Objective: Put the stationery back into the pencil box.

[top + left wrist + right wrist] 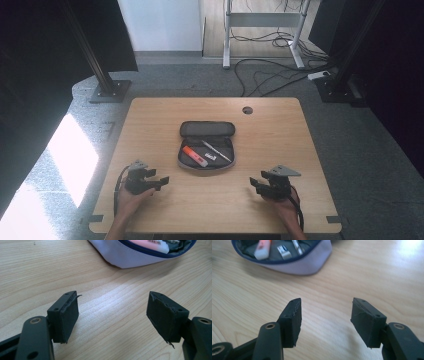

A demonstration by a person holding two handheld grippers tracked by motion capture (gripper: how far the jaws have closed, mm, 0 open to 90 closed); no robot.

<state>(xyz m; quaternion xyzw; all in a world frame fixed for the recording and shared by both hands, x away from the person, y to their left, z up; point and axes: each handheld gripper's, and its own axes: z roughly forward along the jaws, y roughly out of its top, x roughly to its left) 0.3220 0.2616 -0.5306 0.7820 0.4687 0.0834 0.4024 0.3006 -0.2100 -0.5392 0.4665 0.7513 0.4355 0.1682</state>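
- In the high view we see a wooden table [280, 210] in the middle of the frame, and an open pencil case [207, 144] lies in the middle of it.
- Inside the case we see an orange marker [194, 156], a silver pen [216, 150] and a small white thing [210, 158] that is too small for us to name.
- Our left gripper [163, 182] sits at the lower left of the case, and our right gripper [254, 184] sits at the lower right. Both are near the case but do not touch it.
- In the left gripper view we see the left gripper [112, 315] with its jaws spread wide and only bare wood between them. The pencil case [130, 257] is at the top of the frame, a little right of the middle, apart from the jaws.
- In the right gripper view we see the right gripper [325, 316] with its jaws spread apart and nothing between them. The pencil case [304, 263] is at the upper left of the frame, with the marker [263, 248] and pen [297, 246] peeking out.
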